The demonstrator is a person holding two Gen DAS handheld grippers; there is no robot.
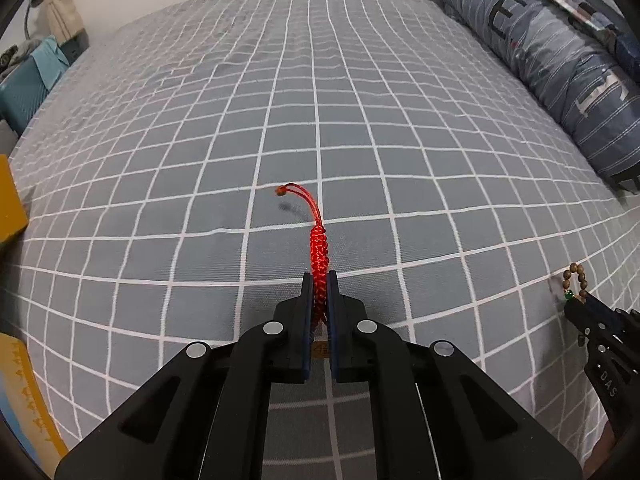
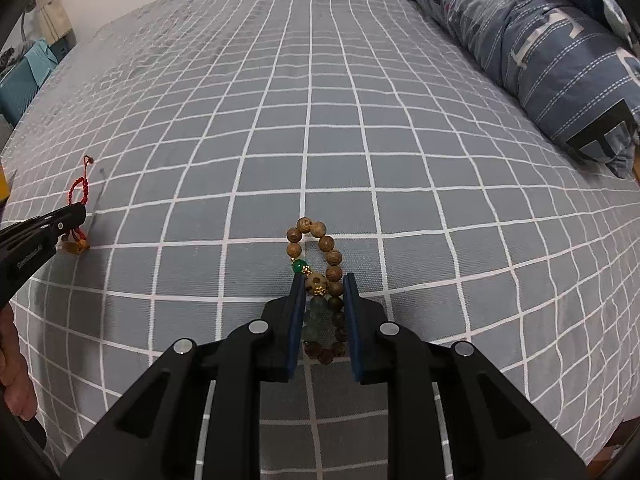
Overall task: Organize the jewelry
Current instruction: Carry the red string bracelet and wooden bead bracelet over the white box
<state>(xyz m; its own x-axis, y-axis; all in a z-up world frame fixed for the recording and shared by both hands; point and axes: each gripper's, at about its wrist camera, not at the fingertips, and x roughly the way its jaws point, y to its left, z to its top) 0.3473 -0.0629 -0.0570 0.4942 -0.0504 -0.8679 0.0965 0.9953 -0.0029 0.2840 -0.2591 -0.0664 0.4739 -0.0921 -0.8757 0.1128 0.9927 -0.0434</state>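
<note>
Over a bed w/ grey grid-check sheet (image 1: 200, 140): two jewelry items, both lifted, one per gripper.

Item 1: red braided cord bracelet (image 1: 319, 256). Held by left gripper (image 1: 319, 280), fingers clamped tight on the braid, loop seen edge-on w/ thin knotted tail curling off the far end. From the right wrist view the loop stands above the closed tips, w/ a small amber-coloured charm (image 2: 80, 245) hanging below; prob. a bead, too small to be sure.

Item 2: wooden bead bracelet (image 2: 316, 248), brown beads plus one green bead (image 2: 298, 266) and gold spacers. Held by right gripper (image 2: 320, 280), fingers pinched on the beads at the green-bead end; upper part of loop juts past the tips, lower beads sit in shadow between the fingers.

Surroundings: blue striped quilt (image 2: 540, 40) bunched along the right side; yellow box (image 1: 10, 200) at left edge of left view, only a corner showing.

Step in hand, est.: carry phase, both pieces picked up and not yet set down. No tray or open compartment is in view, so the destination can't be told; the yellow box is a candidate. Next move needs a steady grip on both, esp. the round beads, which could roll out of the pinch, and keeping the red tail from snagging.
</note>
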